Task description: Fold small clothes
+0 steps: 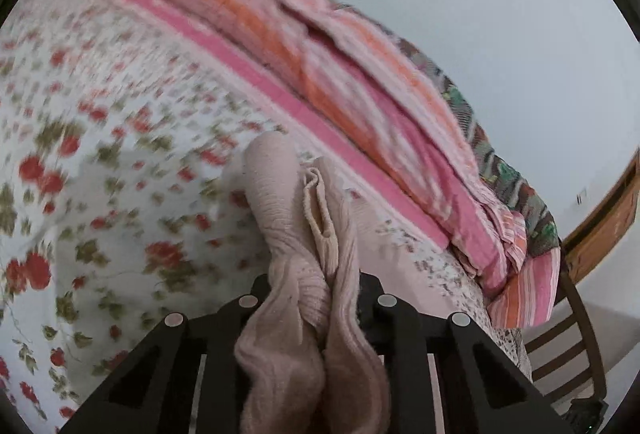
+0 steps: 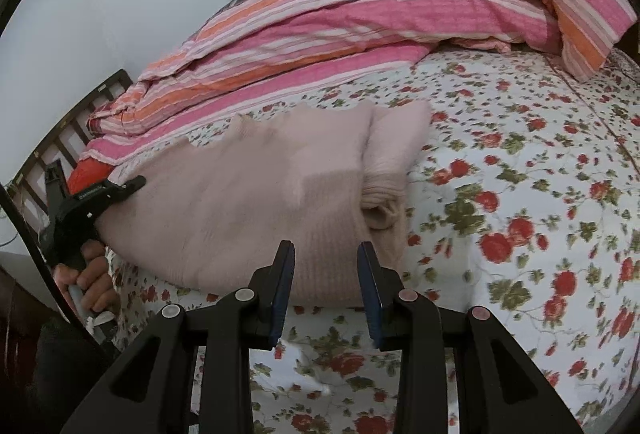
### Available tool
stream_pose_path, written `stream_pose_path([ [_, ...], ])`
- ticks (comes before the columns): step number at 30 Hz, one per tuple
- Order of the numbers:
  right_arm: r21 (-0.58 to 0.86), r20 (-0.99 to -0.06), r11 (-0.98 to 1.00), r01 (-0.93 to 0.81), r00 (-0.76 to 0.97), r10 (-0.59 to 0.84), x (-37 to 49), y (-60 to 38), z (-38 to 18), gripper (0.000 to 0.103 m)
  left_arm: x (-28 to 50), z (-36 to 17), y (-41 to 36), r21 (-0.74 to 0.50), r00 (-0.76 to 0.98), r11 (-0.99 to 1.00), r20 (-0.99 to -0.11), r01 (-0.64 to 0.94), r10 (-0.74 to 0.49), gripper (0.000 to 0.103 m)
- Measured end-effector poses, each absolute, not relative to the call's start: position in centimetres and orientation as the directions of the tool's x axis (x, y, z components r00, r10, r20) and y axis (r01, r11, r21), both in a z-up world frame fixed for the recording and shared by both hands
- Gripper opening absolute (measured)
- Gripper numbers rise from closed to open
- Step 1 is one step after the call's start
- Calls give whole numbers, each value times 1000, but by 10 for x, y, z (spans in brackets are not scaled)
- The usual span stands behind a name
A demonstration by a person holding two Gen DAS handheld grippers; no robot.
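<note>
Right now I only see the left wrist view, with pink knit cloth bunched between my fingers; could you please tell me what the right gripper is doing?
Observer: The right gripper stands open, its blue pads on either side of the pink knit garment's near edge without pressing it.
Operator: Thank you. Where on the garment does my left gripper hold?
Observer: In the right wrist view, the left gripper clamps the garment's left end.
Operator: Is the rest spread out?
Observer: It stretches wide over the floral sheet, with a rolled part along its right side.
</note>
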State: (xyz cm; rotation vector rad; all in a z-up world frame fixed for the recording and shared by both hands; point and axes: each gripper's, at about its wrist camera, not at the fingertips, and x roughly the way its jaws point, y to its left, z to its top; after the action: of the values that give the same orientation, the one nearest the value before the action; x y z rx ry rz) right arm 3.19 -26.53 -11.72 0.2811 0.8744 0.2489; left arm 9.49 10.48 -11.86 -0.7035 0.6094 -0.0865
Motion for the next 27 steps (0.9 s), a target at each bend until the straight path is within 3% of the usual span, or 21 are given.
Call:
stream_pose_path([
  [6, 343, -699, 938, -54, 653, 293, 23, -291, -107, 33, 99, -57, 31, -427, 840, 902, -513, -70, -178, 22],
  [11, 326, -697, 945, 18, 680, 227, 13, -323, -99, 33, 101, -30, -50, -320, 849, 947, -492, 29, -192, 21],
  [14, 313, -699, 948, 63, 691, 185, 5, -343, -95, 33, 100, -38, -104, -292, 829, 953, -510, 85, -230, 21],
  [19, 298, -706, 946, 124, 696, 131, -9, -367, -95, 33, 93, -96, -182, -233, 732, 954, -613, 191, -297, 21],
  [21, 293, -715, 946, 138, 689, 121, -12, -372, -100, 33, 86, -112, -192, -208, 723, 950, -615, 234, -313, 22],
  [23, 290, -723, 946, 142, 681, 120, -13, -374, -103, 33, 81, -109, -189, -213, 720, 932, -593, 292, -361, 32],
  [25, 293, -727, 947, 133, 675, 130, -11, -374, -106, 33, 86, -102, -172, -343, 631, 857, -580, 385, -515, 54],
  [27, 308, -722, 945, 105, 673, 161, -3, -369, -106, 33, 87, -92, -150, -426, 566, 803, -570, 417, -596, 54],
])
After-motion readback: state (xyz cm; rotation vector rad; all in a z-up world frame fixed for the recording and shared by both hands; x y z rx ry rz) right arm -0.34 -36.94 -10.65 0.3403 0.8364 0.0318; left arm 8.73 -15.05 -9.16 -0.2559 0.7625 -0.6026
